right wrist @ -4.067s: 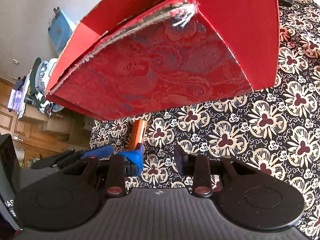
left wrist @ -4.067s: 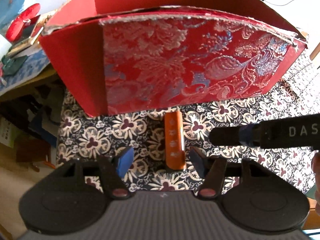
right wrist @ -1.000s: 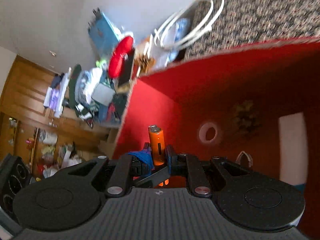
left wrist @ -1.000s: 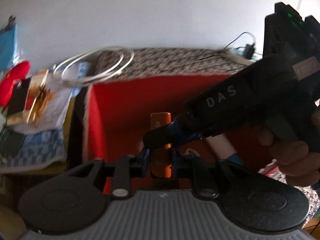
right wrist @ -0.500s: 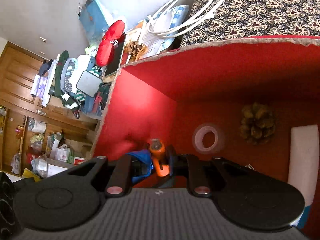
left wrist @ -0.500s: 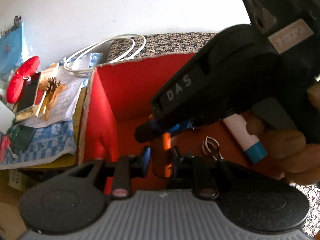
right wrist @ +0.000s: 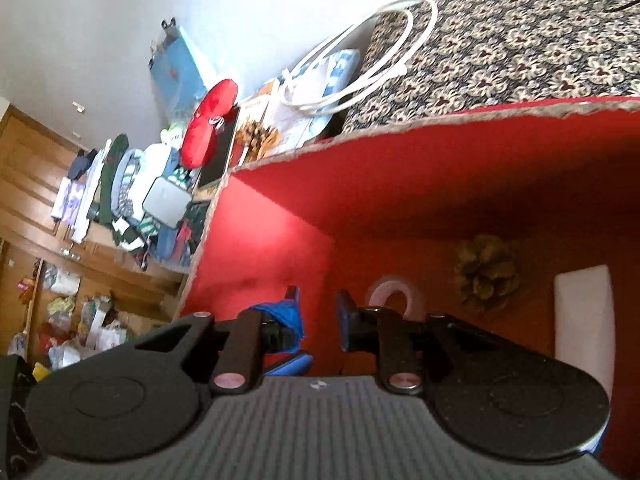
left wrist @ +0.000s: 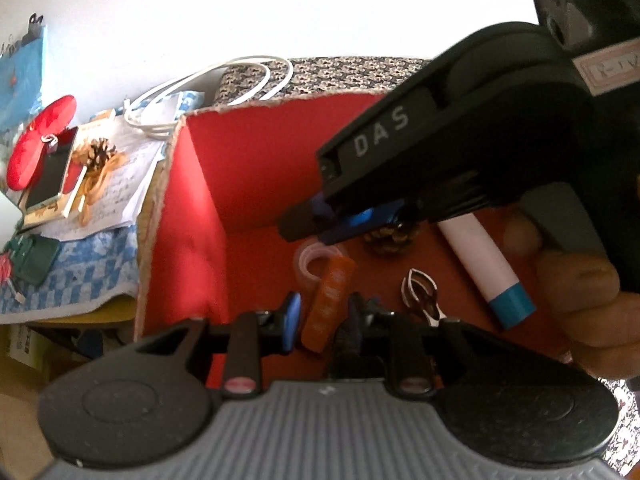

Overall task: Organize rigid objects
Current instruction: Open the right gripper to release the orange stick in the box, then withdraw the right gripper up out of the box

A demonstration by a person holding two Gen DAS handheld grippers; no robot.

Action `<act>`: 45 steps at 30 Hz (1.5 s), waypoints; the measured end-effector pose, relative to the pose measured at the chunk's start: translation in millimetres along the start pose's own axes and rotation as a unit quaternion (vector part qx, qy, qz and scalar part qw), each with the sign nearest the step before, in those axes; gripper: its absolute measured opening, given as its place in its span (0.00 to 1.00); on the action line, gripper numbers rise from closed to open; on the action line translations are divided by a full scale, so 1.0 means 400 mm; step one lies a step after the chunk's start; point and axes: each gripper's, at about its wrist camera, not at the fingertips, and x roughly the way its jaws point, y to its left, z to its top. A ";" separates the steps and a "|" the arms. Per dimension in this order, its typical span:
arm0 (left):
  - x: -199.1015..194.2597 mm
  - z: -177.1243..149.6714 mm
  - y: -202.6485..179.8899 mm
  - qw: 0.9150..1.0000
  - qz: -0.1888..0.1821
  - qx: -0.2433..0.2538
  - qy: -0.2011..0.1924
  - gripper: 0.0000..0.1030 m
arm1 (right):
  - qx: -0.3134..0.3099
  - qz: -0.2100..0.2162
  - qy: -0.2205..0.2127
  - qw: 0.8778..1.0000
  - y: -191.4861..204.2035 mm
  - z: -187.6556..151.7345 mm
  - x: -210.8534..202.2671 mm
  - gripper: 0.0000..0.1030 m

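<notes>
An orange lighter (left wrist: 330, 304) lies tilted on the floor of the red box (left wrist: 208, 184), free between the fingers of my open left gripper (left wrist: 322, 316). My right gripper (right wrist: 318, 316) is open and empty over the same box (right wrist: 272, 256); in the left wrist view it (left wrist: 320, 222) hangs above the box floor. In the box lie a clear tape roll (left wrist: 314, 258), a pine cone (right wrist: 486, 276), a white tube with a blue cap (left wrist: 486, 266) and a metal clip (left wrist: 420, 294).
Left of the box is a cluttered side table with a red pouch (left wrist: 38, 142), a phone (left wrist: 50, 176), papers and a second pine cone (left wrist: 100, 152). A white cable (right wrist: 360, 60) lies behind the box on the patterned cloth (right wrist: 520, 40).
Both grippers opened and let go of the orange lighter, which dropped onto the box floor and tipped over. The right gripper has pulled up and back from it.
</notes>
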 end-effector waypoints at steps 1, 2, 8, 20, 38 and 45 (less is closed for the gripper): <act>0.002 0.001 0.000 1.000 0.002 0.000 0.001 0.24 | 0.003 -0.001 -0.004 1.000 -0.003 0.000 -0.001 0.01; 0.002 0.002 0.001 1.000 0.003 0.000 0.003 0.23 | 0.005 -0.004 -0.007 1.000 -0.005 0.001 -0.002 0.02; 0.000 0.013 0.002 1.000 0.012 -0.002 0.001 0.26 | 0.013 -0.018 -0.027 0.999 -0.009 -0.002 -0.011 0.02; 0.009 0.047 0.000 0.999 0.033 0.004 0.000 0.34 | 0.039 -0.037 -0.069 0.996 -0.025 -0.012 -0.033 0.05; 0.060 0.121 0.005 0.998 0.062 -0.020 -0.003 0.47 | 0.069 -0.065 -0.098 0.991 -0.034 -0.022 -0.051 0.06; 0.067 0.121 0.002 0.997 0.072 -0.014 0.002 0.48 | 0.080 -0.073 -0.106 0.988 -0.039 -0.024 -0.056 0.07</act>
